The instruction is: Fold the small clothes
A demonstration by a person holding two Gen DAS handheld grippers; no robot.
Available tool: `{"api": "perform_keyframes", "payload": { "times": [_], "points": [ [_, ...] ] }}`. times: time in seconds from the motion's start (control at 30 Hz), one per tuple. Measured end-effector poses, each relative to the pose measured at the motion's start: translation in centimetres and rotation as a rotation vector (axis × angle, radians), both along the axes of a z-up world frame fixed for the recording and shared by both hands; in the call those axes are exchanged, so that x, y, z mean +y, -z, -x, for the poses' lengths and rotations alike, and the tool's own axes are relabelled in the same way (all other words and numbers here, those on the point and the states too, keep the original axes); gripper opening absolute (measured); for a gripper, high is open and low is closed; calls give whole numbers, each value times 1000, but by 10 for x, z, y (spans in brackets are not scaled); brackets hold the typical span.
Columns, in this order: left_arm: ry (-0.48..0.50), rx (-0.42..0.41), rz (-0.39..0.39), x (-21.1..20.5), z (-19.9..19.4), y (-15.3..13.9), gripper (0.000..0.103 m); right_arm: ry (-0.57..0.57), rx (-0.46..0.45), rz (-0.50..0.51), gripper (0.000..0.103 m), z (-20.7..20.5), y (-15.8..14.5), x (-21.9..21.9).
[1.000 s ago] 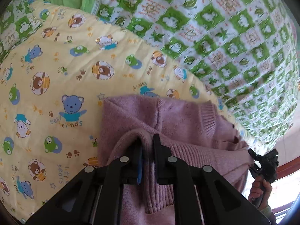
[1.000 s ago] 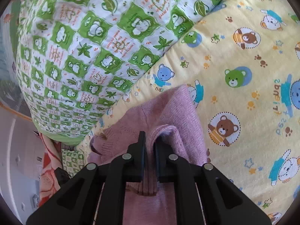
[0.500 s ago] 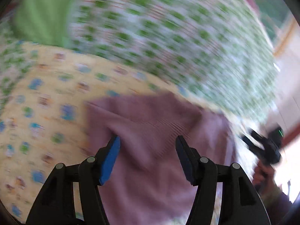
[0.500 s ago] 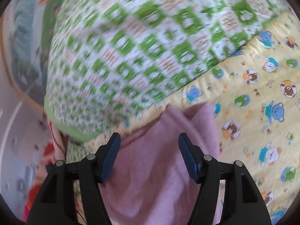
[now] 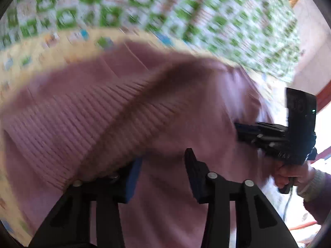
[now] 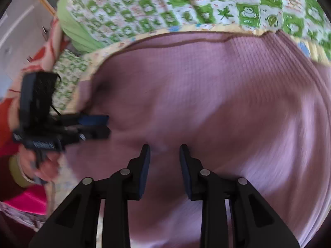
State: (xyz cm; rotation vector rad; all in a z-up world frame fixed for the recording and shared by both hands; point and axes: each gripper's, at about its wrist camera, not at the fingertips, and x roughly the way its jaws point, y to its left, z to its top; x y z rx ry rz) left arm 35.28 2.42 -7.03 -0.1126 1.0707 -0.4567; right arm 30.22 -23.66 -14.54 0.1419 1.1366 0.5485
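Only the left view shows the pink sweater's (image 5: 165, 107) ribbed fold; left gripper (image 5: 163, 165) and right gripper (image 6: 164, 161) both part-open, closing, pads gripping nothing.

My left wrist view is smeared by motion: the green checked quilt (image 5: 186, 6) and the yellow sheet (image 5: 62, 47) lose their prints. A ribbed fold of the pink sweater (image 5: 128, 111) drapes over my left gripper (image 5: 163, 165), hiding the tip of one finger (image 5: 132, 175); whether cloth sits between the closing jaws, I cannot tell. The sweater runs off the bottom edge. In the right wrist view, the hand (image 6: 41, 165) at the left is blurred, and the sweater hides most of the sheet.
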Motion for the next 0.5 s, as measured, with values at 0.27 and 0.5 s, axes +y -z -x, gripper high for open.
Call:
{"api": "perform_keyframes", "payload": {
  "times": [0.27,0.5],
  "points": [
    [-254,-81,-130,66,-69,-12,39,376,-134,42,16,-66,-15,-71],
    [-289,-70,-129,97,-47,-13,26,530,-132,65,17,-62,-24,-97]
  ]
}}
